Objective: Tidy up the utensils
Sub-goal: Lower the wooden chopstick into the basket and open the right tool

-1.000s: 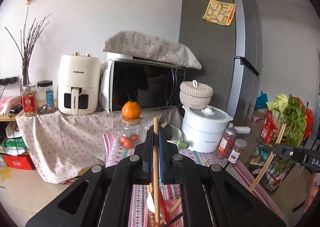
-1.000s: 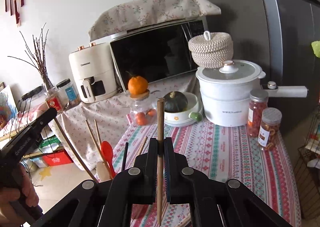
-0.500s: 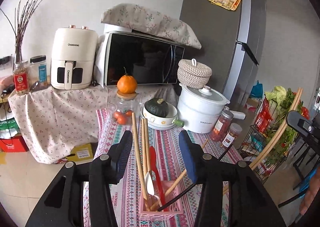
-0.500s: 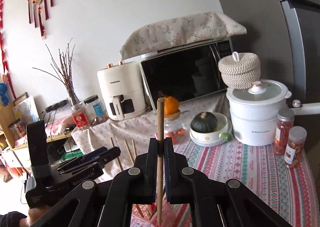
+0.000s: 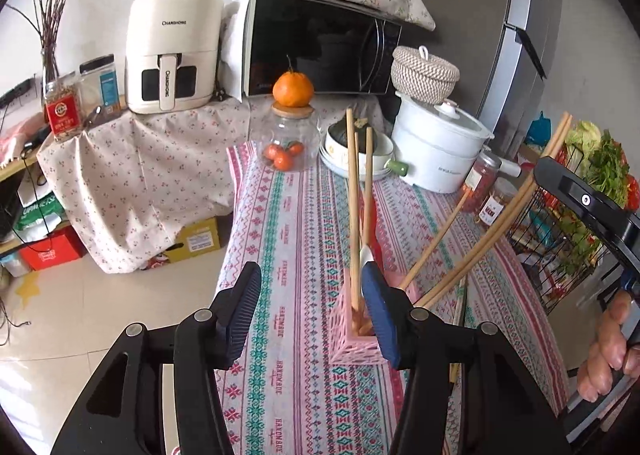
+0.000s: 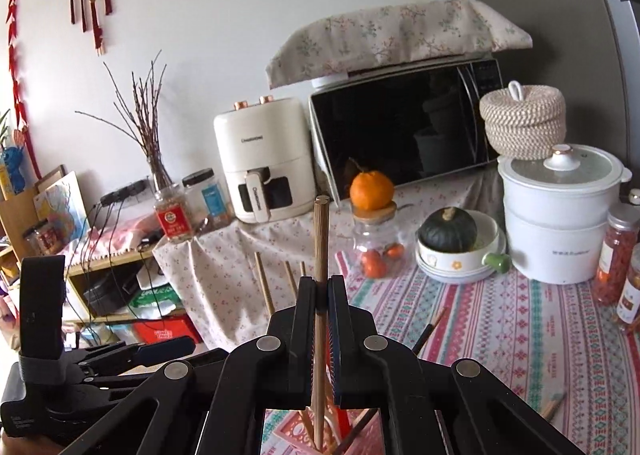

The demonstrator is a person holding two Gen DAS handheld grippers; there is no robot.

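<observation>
A pink lattice utensil holder point(image 5: 354, 329) stands on the striped tablecloth point(image 5: 296, 239) and holds several wooden chopsticks point(image 5: 353, 195), a white spoon and a red utensil. My left gripper point(image 5: 310, 313) is open and empty, just left of the holder. My right gripper point(image 6: 322, 319) is shut on a pair of wooden chopsticks point(image 6: 320, 255), held upright with the lower ends over the holder point(image 6: 296, 433). In the left wrist view these chopsticks point(image 5: 504, 215) slant down into the holder from the right gripper's body point(image 5: 588, 203).
At the table's back stand a glass jar point(image 5: 286, 143) topped with an orange, a bowl with a squash point(image 6: 450, 233), a white pot point(image 5: 440, 145) and spice jars point(image 6: 616, 251). A loose chopstick point(image 6: 554, 407) lies on the cloth. A vegetable rack point(image 5: 580, 215) stands at right.
My left gripper opened, let go of its chopstick into the holder and drew back to the left. My right gripper brought its chopsticks over the holder and lowered them.
</observation>
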